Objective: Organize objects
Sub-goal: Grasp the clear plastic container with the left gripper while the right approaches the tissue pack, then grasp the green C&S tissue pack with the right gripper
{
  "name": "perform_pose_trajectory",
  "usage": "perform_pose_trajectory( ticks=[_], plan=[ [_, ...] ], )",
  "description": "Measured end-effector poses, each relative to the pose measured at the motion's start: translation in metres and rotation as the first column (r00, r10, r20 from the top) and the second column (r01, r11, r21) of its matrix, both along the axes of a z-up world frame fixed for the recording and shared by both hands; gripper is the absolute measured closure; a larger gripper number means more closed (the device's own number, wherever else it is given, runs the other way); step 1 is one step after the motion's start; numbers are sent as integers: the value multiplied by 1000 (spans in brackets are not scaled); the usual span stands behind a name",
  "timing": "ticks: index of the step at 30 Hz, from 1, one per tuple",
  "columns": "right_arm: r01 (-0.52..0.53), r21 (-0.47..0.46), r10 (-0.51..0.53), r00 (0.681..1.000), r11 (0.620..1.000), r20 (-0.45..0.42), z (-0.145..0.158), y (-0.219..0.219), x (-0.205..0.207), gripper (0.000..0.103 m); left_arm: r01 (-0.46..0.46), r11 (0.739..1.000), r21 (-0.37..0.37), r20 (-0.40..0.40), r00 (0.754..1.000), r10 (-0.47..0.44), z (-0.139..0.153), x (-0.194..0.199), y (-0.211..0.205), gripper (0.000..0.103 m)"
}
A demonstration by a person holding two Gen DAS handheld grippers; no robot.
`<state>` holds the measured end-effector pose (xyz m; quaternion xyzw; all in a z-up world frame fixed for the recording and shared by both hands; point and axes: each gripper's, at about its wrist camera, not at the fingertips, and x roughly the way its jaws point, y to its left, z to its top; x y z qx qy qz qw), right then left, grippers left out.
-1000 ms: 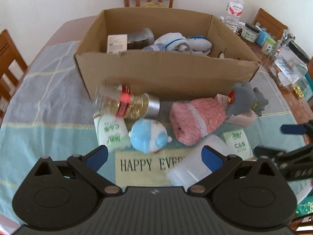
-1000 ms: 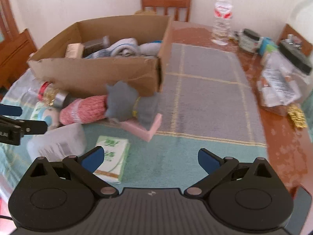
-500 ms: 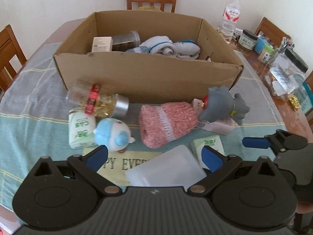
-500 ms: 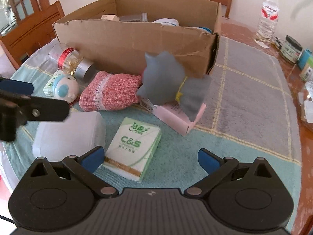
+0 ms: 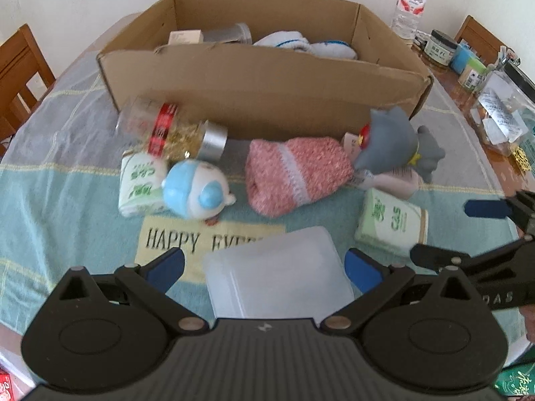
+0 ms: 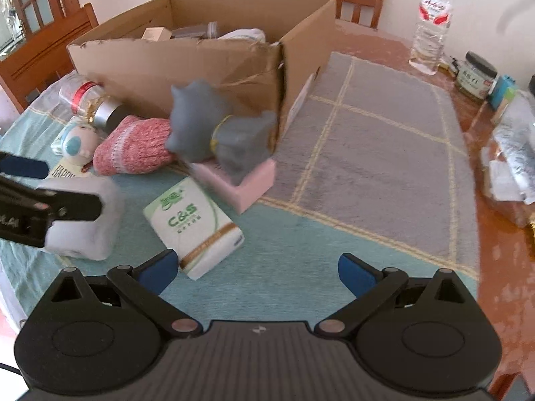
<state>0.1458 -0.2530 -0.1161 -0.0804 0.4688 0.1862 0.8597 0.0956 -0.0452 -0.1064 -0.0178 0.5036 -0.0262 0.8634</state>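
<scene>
The left gripper [image 5: 264, 269], fingers spread wide, is closing over a translucent plastic box [image 5: 277, 275] lying squarely between them near the tablecloth's front edge; the right gripper [image 6: 255, 272], equally wide and empty, is waiting beside a tissue pack [image 6: 194, 224]

My left gripper [image 5: 264, 264] and right gripper [image 6: 257, 265] are matte black, ribbed at the centre, with silver pivot screws and blue-padded fingers [image 6: 354, 272].
</scene>
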Motion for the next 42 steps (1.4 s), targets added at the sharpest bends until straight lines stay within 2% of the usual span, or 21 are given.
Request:
perform_pose_trajectory(
  ticks=[4,10,13,16,22,25,34,42],
  plan=[
    [-43,43,44,999,998,-12,0,5,1,0,-12,1000,-5,-15,1000,12,1,-10,8,1],
    [-90,-35,90,996,995,1,-10,21,3,0,-7,1000,3,-18,1000,7,1,-19,16,1],
    [-47,-67,48,999,997,4,-12,10,9,0,9,1000,9,-14,1000,-9,1,-23,17,1],
    [-5,-41,4,1000,999,-14,-13,-4,15,0,54,998,26,-8,999,-54,-3,-25,14,2],
    [1,-50,-1,1000,999,-11,-15,-7,11,0,111,993,45,18,994,-112,-14,-23,10,2],
    [6,-50,-6,1000,999,-10,-15,-5,11,0,101,995,25,14,995,-102,-19,-18,11,2],
    [11,-54,-12,1000,998,-18,-15,-6,11,0,77,996,41,17,997,-78,-23,-14,26,2],
    [-8,-24,7,999,1000,-50,-11,8,4,0,3,999,52,22,1000,-4,-21,-10,58,2]
  ],
)
